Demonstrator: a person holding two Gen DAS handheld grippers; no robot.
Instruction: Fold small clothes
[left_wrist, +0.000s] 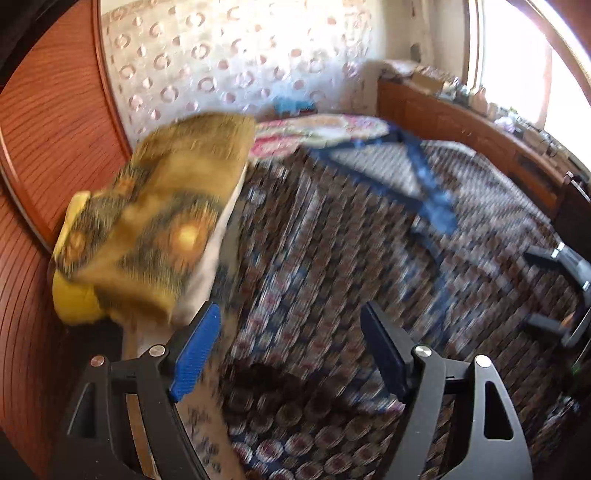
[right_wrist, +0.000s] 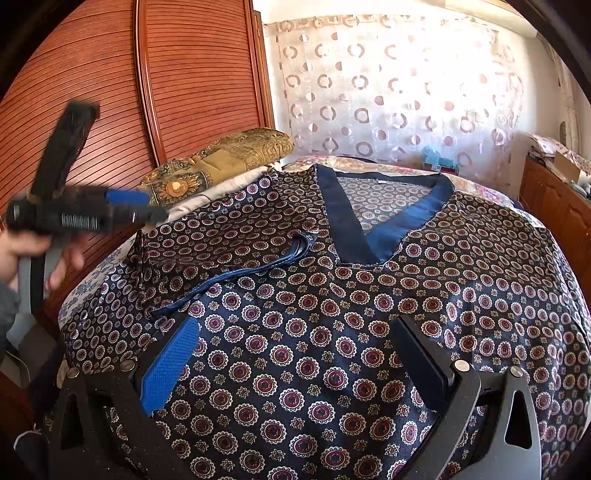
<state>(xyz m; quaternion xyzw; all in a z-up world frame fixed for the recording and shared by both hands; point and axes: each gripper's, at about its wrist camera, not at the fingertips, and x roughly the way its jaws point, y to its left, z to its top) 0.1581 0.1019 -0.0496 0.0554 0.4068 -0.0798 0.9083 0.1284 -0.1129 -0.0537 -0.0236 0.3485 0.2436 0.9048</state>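
Note:
A dark navy top (right_wrist: 332, 314) with a medallion print and a plain blue V-neck collar (right_wrist: 384, 225) lies spread on the bed. Its left sleeve (right_wrist: 221, 240) is folded in over the body. My right gripper (right_wrist: 291, 354) is open and empty, low over the front of the top. My left gripper (left_wrist: 290, 343) is open and empty above the top (left_wrist: 332, 258); its view is motion-blurred. It also shows in the right wrist view (right_wrist: 140, 205), held in a hand at the left of the bed. The right gripper (left_wrist: 561, 291) shows at the right edge of the left wrist view.
A gold patterned cushion (right_wrist: 221, 158) lies at the bed's far left, against a red-brown slatted wardrobe (right_wrist: 110, 92). A floral bedcover (left_wrist: 317, 129) lies behind the top. A curtain with circles (right_wrist: 388, 92) hangs at the back. A wooden cabinet (right_wrist: 554, 206) stands at the right.

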